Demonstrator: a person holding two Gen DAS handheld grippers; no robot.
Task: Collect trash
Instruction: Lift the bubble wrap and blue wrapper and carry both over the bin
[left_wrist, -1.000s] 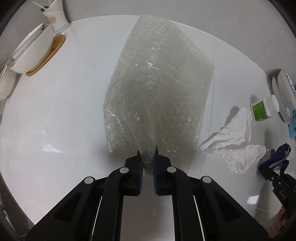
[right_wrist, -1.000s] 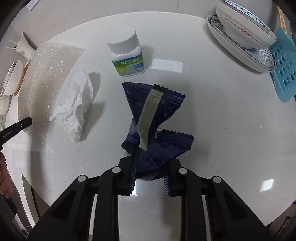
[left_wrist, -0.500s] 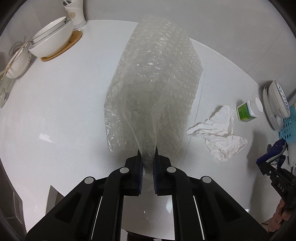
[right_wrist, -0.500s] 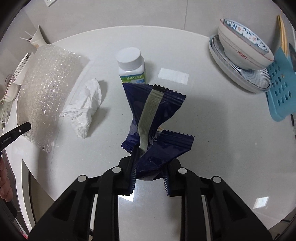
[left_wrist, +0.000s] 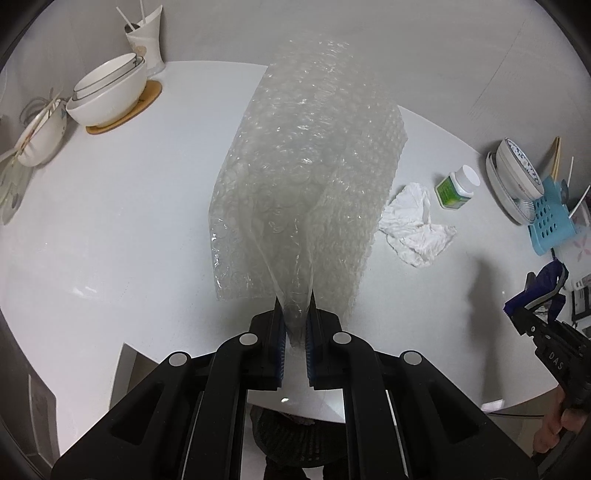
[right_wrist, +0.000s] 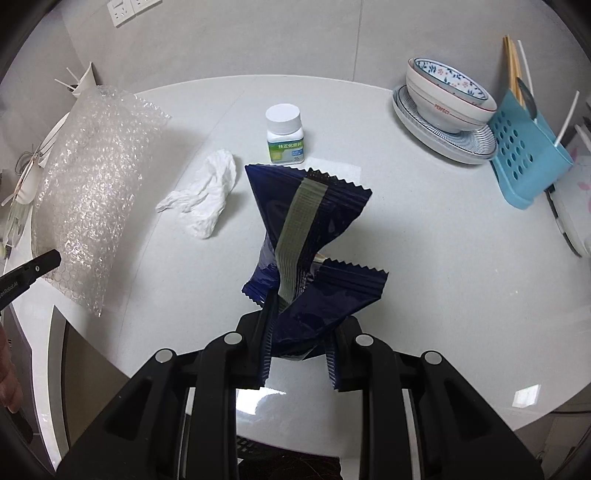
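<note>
A: Start at the tongs. What has each one got?

B: The left gripper (left_wrist: 294, 308) is pressed nearly together on a gathered edge of the bubble wrap (left_wrist: 310, 184), and the sheet hangs clear above the table (left_wrist: 110, 221). The right gripper (right_wrist: 297, 328) pinches the crumpled dark blue snack wrapper (right_wrist: 306, 236) at its lower end, and that too hangs off the tabletop.

A: What is left on the table?

B: A crumpled white tissue (right_wrist: 203, 195) lies between the two lifted pieces, with a white-capped pill bottle (right_wrist: 284, 134) just beyond it. I would count only the tissue as trash. Farther right are a patterned bowl on a plate (right_wrist: 443, 107) and a blue utensil rack (right_wrist: 528, 162); at the far left, stacked white bowls (left_wrist: 110, 92) on a coaster.

A: So which step is this?

B: The carry, I judge: both pieces lifted, neither yet dropped. At the near edge, below the table, there is a dark meshed thing (left_wrist: 295, 435), possibly a bin, though I cannot tell for sure.

A: And next?

B: Bring each load over the bin and only then spread the jaws. The bubble wrap is wide and limp, so it should be lowered in so it does not drape over the rim. The tissue needs another trip.
</note>
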